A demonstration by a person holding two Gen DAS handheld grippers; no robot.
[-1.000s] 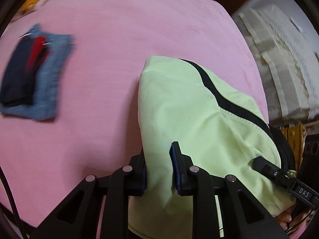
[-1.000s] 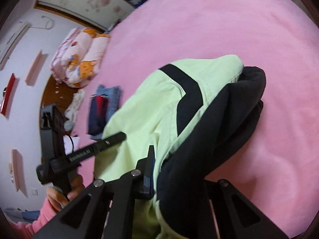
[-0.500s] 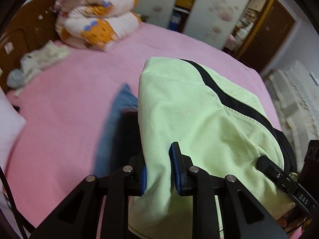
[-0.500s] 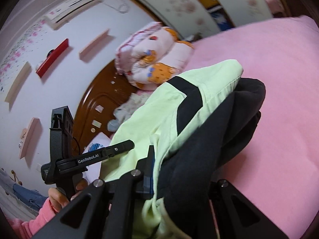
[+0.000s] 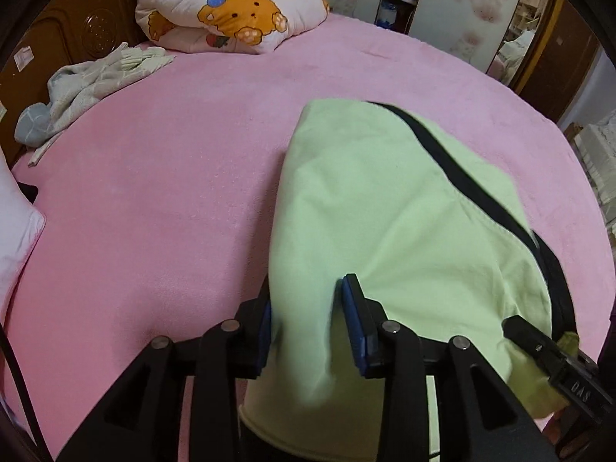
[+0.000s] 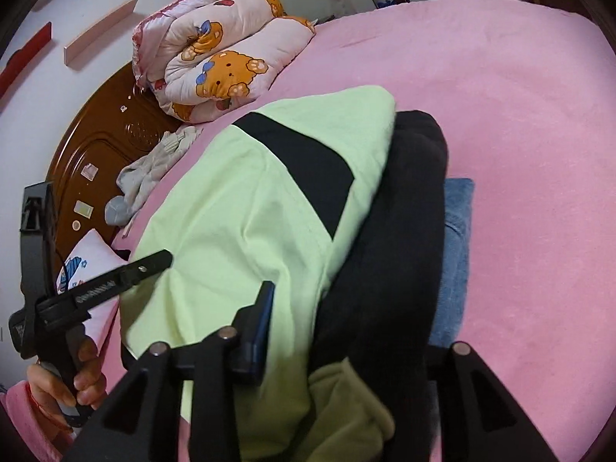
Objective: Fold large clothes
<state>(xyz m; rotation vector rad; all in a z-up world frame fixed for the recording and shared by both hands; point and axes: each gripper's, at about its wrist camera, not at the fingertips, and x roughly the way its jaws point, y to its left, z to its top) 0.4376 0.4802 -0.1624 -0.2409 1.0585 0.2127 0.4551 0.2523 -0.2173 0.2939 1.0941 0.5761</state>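
Looking along your left gripper (image 5: 308,319), both blue pads pinch a fold of the light-green garment (image 5: 385,211), held above the pink bed (image 5: 154,192); its lower hem is cut off. In the right view, your right gripper (image 6: 346,331) shows only one pad against the fabric; the garment's black part (image 6: 392,250) hides the other, and a blue cloth (image 6: 456,231) peeks out beyond.

A folded light-green garment (image 5: 385,231) with a black stripe and black lining fills the lower right of the left wrist view, bunched and lifted above the pink bedspread (image 5: 173,192).
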